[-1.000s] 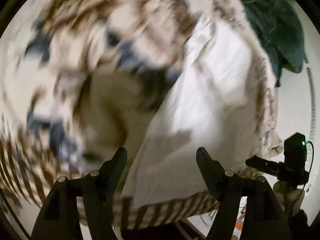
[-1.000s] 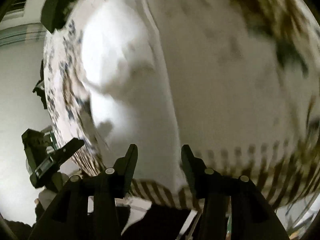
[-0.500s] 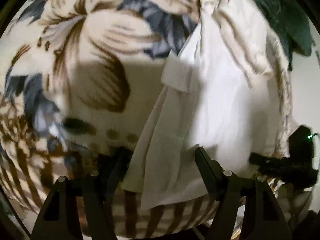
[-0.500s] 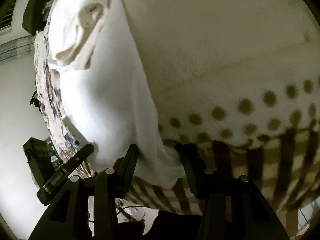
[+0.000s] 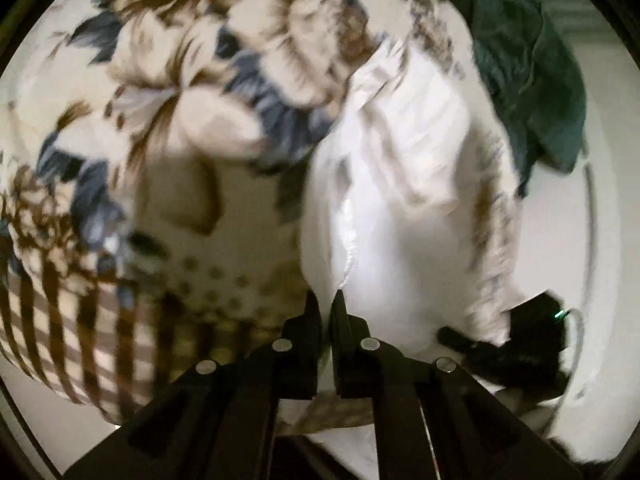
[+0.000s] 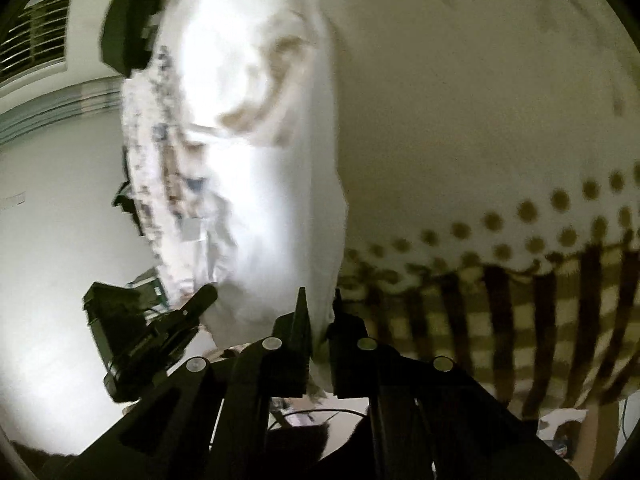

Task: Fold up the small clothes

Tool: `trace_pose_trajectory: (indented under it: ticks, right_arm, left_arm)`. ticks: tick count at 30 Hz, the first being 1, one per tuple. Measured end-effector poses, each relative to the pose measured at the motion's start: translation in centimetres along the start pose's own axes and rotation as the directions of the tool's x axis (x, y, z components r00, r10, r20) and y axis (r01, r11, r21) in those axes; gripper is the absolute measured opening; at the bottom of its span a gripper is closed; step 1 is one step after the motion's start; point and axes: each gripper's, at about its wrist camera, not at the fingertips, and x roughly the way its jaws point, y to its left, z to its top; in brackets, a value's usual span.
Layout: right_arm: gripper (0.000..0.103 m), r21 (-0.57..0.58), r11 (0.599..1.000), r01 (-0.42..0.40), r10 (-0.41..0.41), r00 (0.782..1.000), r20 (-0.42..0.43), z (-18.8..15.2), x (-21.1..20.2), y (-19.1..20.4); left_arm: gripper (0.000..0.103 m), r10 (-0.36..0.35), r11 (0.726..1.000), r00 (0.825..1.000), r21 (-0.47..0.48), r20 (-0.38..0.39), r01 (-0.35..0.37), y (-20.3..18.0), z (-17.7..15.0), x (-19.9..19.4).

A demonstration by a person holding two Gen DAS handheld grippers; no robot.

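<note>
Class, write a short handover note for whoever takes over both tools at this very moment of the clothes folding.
Left tool: shut on the near edge of the white cotton garment.
Right tool: shut on the same garment's near edge, at its other corner.
The garment lies on the floral and striped blanket; a dark green cloth sits at the far end.
Done: both near corners gripped.
Left: carry the near edge over to fold, then smooth it.

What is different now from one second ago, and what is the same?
Both grippers closed: the left gripper and the right gripper, open a second ago, now each pinch the near edge of the white garment. The garment stays on the patterned blanket, the dark green cloth beyond it.
</note>
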Motion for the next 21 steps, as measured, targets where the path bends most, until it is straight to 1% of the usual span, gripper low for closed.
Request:
trace_pose_trajectory:
  ticks: [1, 2, 4, 6, 8, 9, 10, 11, 12, 13, 14, 15, 16, 17, 18, 19, 21]
  right_arm:
    - [0.007, -0.010, 1.000, -0.019, 0.019, 1.000, 0.005, 0.4, -0.7, 0.8]
    - [0.008, -0.019, 0.999, -0.034, 0.034, 0.999, 0.013, 1.1, -1.5, 1.7]
    - [0.007, -0.034, 0.997, -0.066, 0.067, 0.997, 0.031, 2.8, -2.8, 3.1]
    - [0.007, -0.053, 0.994, -0.095, 0.098, 0.993, 0.068, 6.1, -4.1, 5.1]
    - [0.007, -0.077, 0.993, -0.095, 0.103, 0.988, 0.115, 9.6, -5.2, 6.7]
    - [0.007, -0.080, 0.993, -0.090, 0.101, 0.984, 0.146, 11.7, -5.6, 7.4]
    - [0.007, -0.075, 0.993, -0.094, 0.105, 0.981, 0.165, 13.3, -6.0, 7.7]
    - [0.007, -0.063, 0.992, -0.106, 0.116, 0.976, 0.183, 15.6, -6.0, 8.1]
    - [0.008, -0.046, 0.993, -0.108, 0.115, 0.973, 0.202, 17.8, -6.1, 8.2]
    - [0.011, -0.029, 0.994, -0.105, 0.109, 0.969, 0.223, 19.5, -6.1, 8.3]
    - [0.011, -0.016, 0.994, -0.113, 0.113, 0.964, 0.239, 21.2, -6.2, 8.2]
    - [0.018, -0.003, 0.991, -0.135, 0.132, 0.961, 0.243, 23.0, -6.0, 8.2]
    - [0.023, 0.006, 0.988, -0.155, 0.149, 0.958, 0.243, 23.9, -6.0, 8.3]
    - [0.036, 0.010, 0.982, -0.187, 0.179, 0.950, 0.255, 24.5, -6.3, 8.3]
    - [0.052, -0.001, 0.978, -0.209, 0.201, 0.940, 0.274, 24.4, -6.7, 8.3]
    - [0.057, -0.012, 0.976, -0.217, 0.211, 0.934, 0.290, 24.1, -7.2, 8.1]
    - [0.058, -0.013, 0.977, -0.215, 0.207, 0.924, 0.323, 23.1, -8.1, 7.6]
  left_arm:
    - [0.003, -0.024, 1.000, 1.000, -0.011, 0.007, 0.024, -0.7, 0.7, -0.3]
    - [0.003, -0.053, 0.998, 0.998, -0.027, 0.020, 0.053, -1.6, 2.2, -0.8]
    - [0.003, -0.122, 0.990, 0.991, -0.066, 0.050, 0.125, -3.6, 5.1, -0.4]
    - [0.003, -0.150, 0.986, 0.985, -0.059, 0.088, 0.156, -5.6, 8.5, 0.4]
    - [0.003, -0.155, 0.986, 0.980, -0.035, 0.121, 0.160, -7.6, 11.9, 1.6]
    - [0.003, -0.164, 0.985, 0.978, -0.034, 0.132, 0.170, -7.9, 14.0, 2.3]
    - [0.003, -0.180, 0.982, 0.974, -0.038, 0.134, 0.187, -8.2, 16.2, 3.1]
    - [0.004, -0.192, 0.978, 0.972, -0.056, 0.134, 0.201, -8.5, 18.7, 4.3]
    - [0.005, -0.194, 0.977, 0.972, -0.066, 0.133, 0.204, -8.5, 20.0, 4.8]
    - [0.007, -0.207, 0.971, 0.968, -0.089, 0.139, 0.221, -8.5, 22.2, 5.6]
    - [0.011, -0.217, 0.967, 0.965, -0.102, 0.144, 0.233, -8.3, 22.7, 6.0]
    - [0.031, -0.228, 0.962, 0.962, -0.117, 0.153, 0.246, -8.1, 23.7, 5.9]
    - [0.060, -0.255, 0.952, 0.951, -0.125, 0.173, 0.278, -7.8, 24.5, 5.5]
    - [0.068, -0.274, 0.946, 0.941, -0.122, 0.201, 0.301, -7.2, 24.2, 4.4]
    - [0.068, -0.276, 0.944, 0.933, -0.116, 0.229, 0.308, -6.9, 23.9, 3.6]
    - [0.068, -0.275, 0.944, 0.931, -0.115, 0.241, 0.309, -6.5, 23.8, 3.1]
    - [0.068, -0.245, 0.952, 0.939, -0.124, 0.241, 0.280, -5.6, 23.2, 2.5]
